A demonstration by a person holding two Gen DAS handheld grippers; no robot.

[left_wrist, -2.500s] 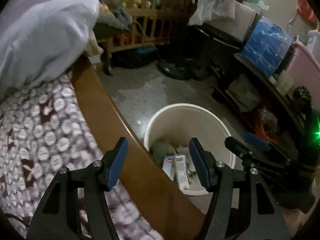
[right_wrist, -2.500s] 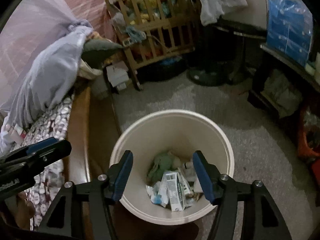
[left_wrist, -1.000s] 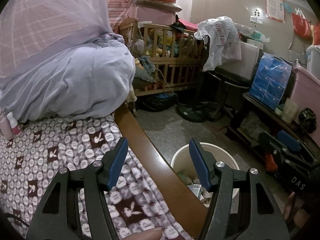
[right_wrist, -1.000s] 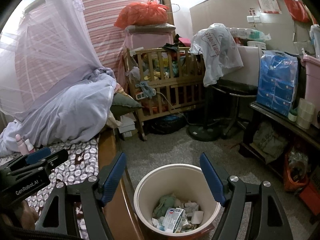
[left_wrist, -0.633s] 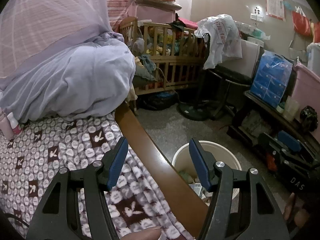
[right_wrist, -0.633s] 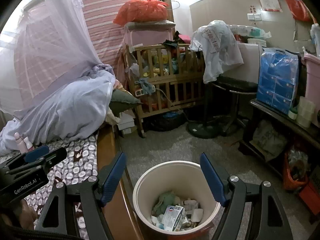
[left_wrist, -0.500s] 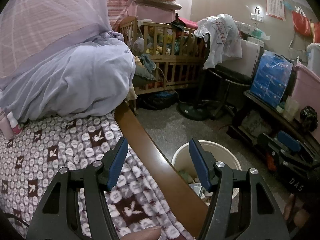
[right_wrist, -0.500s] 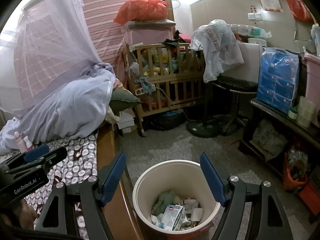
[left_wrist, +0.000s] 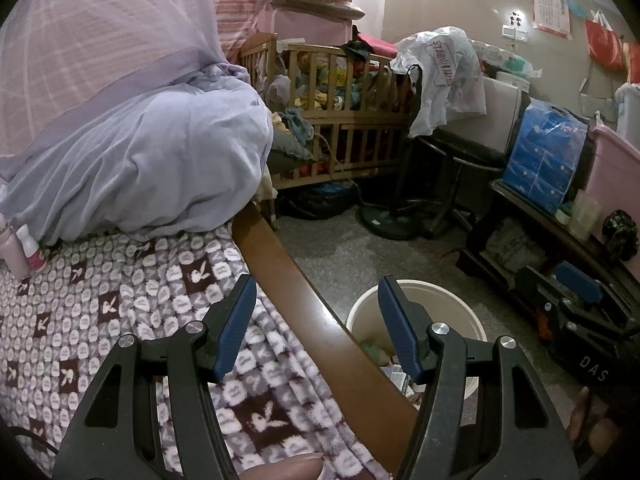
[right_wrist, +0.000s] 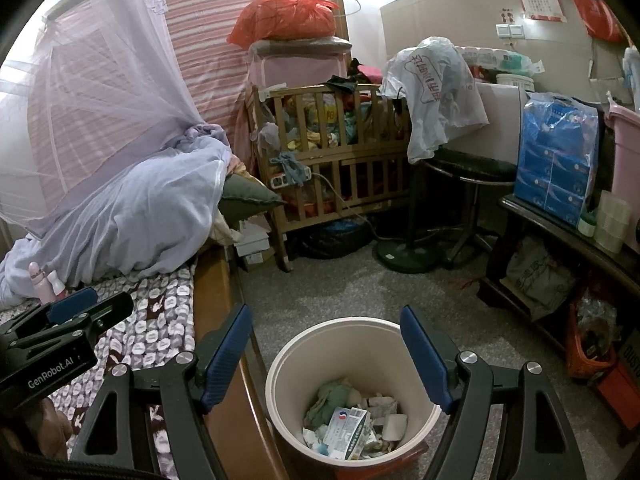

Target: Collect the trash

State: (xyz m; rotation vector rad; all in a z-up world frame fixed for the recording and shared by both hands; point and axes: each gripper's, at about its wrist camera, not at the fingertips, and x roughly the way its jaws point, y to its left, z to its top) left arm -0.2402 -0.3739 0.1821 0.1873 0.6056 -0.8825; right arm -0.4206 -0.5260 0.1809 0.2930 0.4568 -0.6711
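Note:
A cream round trash bin (right_wrist: 288, 364) stands on the floor beside the bed. It holds several pieces of trash: a green crumpled cloth (right_wrist: 332, 394), a white carton (right_wrist: 346, 426) and paper scraps. In the left wrist view the bin (left_wrist: 456, 308) is partly hidden by the bed's wooden edge. My right gripper (right_wrist: 326, 354) is open and empty, above the bin. My left gripper (left_wrist: 314, 322) is open and empty, above the bed's edge; it also shows in the right wrist view (right_wrist: 70, 312). Two small bottles (left_wrist: 22, 250) stand on the bed at far left.
The bed has a patterned blanket (left_wrist: 92, 300), a wooden side rail (left_wrist: 288, 284) and a lilac net bundle (left_wrist: 152, 168). A wooden crib (right_wrist: 332, 152), a stool (right_wrist: 464, 176) and a fan base (right_wrist: 404, 256) stand behind. A dark shelf (right_wrist: 560, 232) runs along the right.
Both grippers have risen and tilted up from looking down into the bin about 2.5 seconds ago. In the last second they have hardly moved. Both stay open.

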